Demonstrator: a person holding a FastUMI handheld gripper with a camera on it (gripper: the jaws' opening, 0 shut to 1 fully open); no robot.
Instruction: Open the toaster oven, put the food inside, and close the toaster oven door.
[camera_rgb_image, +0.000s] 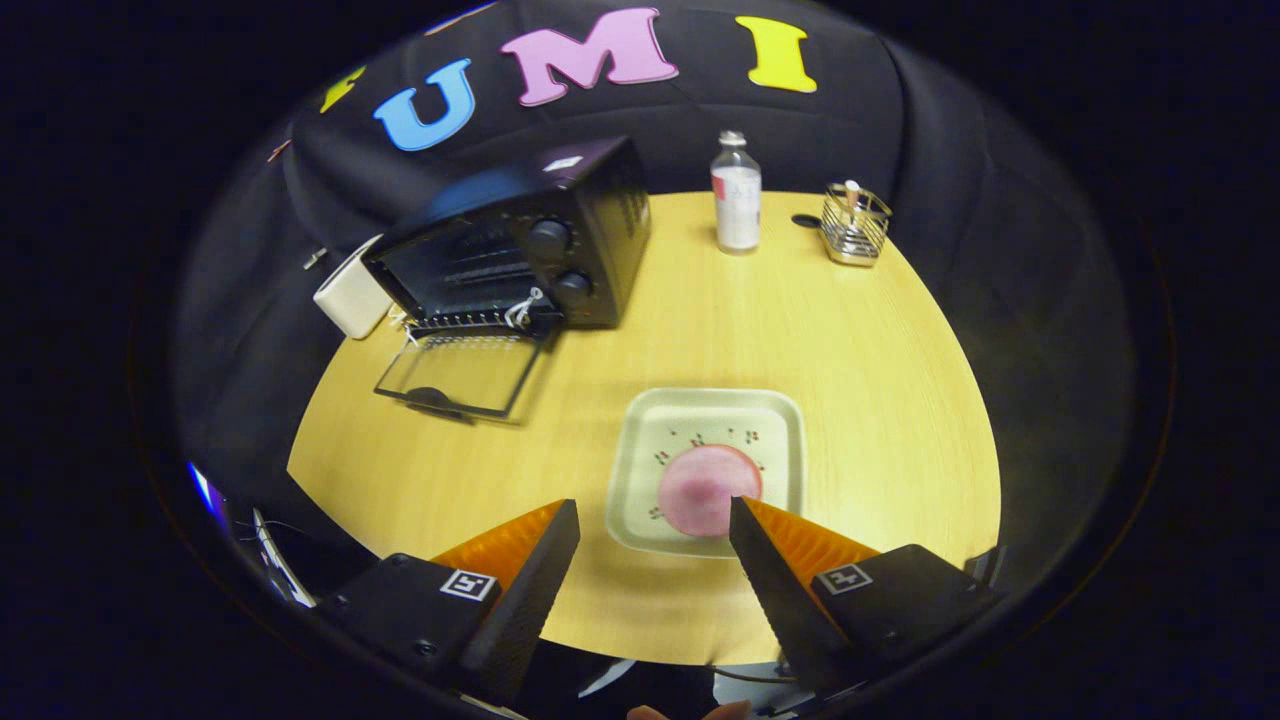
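Wood table (850, 340): toaster oven (520, 245) far left, door (460, 372) down. Gripper (655, 520) spread, empty, pink food (705, 485) on plate (640, 440) just ahead.

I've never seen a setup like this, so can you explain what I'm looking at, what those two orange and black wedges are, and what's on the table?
The wedges are the two fingers of a handheld gripper that a person carries; the camera rides on it and looks forward along the fingers. They stand open and hold nothing. Just ahead of them, on the yellow wooden table, sits a square plate with a round pink piece of food. Farther off stands a black toaster oven with its glass door folded down open. Beside the oven is a white box. At the back are a bottle and a small wire basket.
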